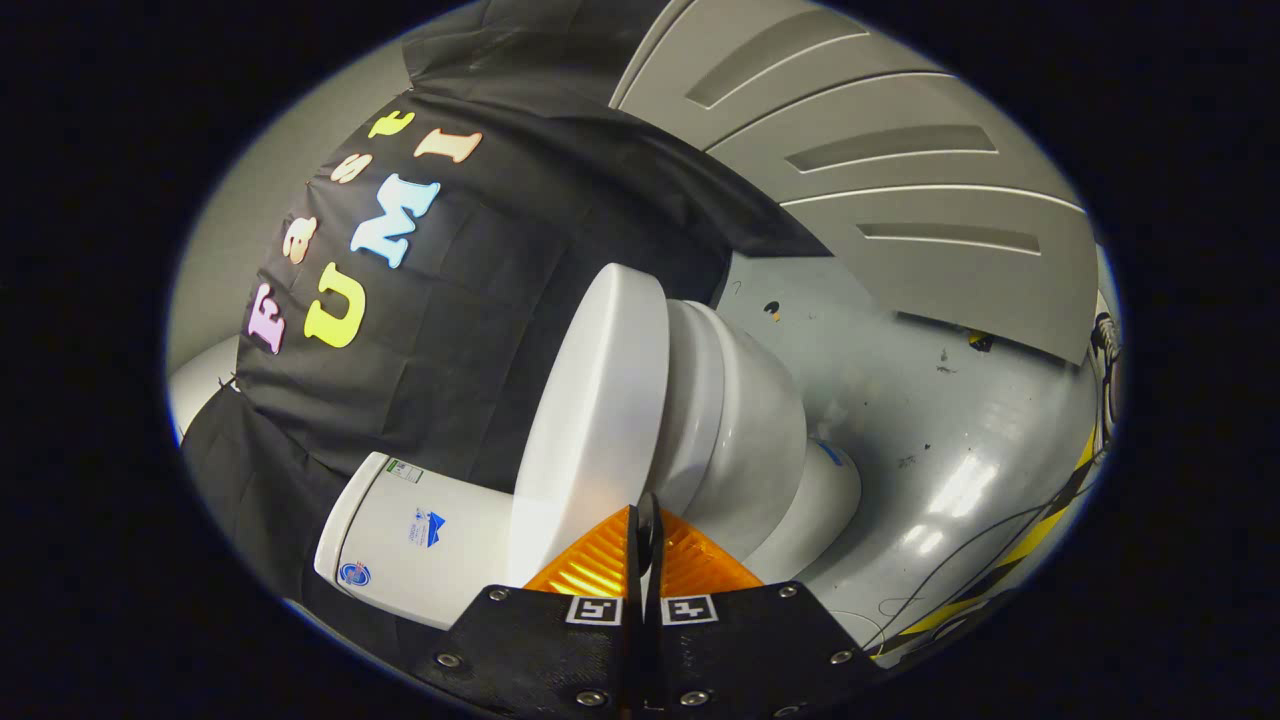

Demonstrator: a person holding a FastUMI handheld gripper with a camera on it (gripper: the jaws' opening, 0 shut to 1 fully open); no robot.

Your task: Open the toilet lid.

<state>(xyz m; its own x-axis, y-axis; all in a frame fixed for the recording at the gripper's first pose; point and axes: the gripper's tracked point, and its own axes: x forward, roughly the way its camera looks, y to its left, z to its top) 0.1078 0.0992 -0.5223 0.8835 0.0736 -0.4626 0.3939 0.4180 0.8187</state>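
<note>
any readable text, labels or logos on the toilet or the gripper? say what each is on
Tank, green-white sticker: too small to read.
Tank, blue logo sticker: blurred, unreadable.
Tank, round blue-red badge: unreadable.
Gripper, two square black-and-white tags: patterns, no words.
Toilet lid: no text.
The gripper's fingers are shut together with nothing between them, tips just before the lid.

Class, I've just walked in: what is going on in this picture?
A person is holding a two-finger gripper up to a white toilet. Its orange fingers are pressed together, gripping nothing. The toilet lid lies just ahead of the fingertips, down on the seat, not yet opened.
</note>
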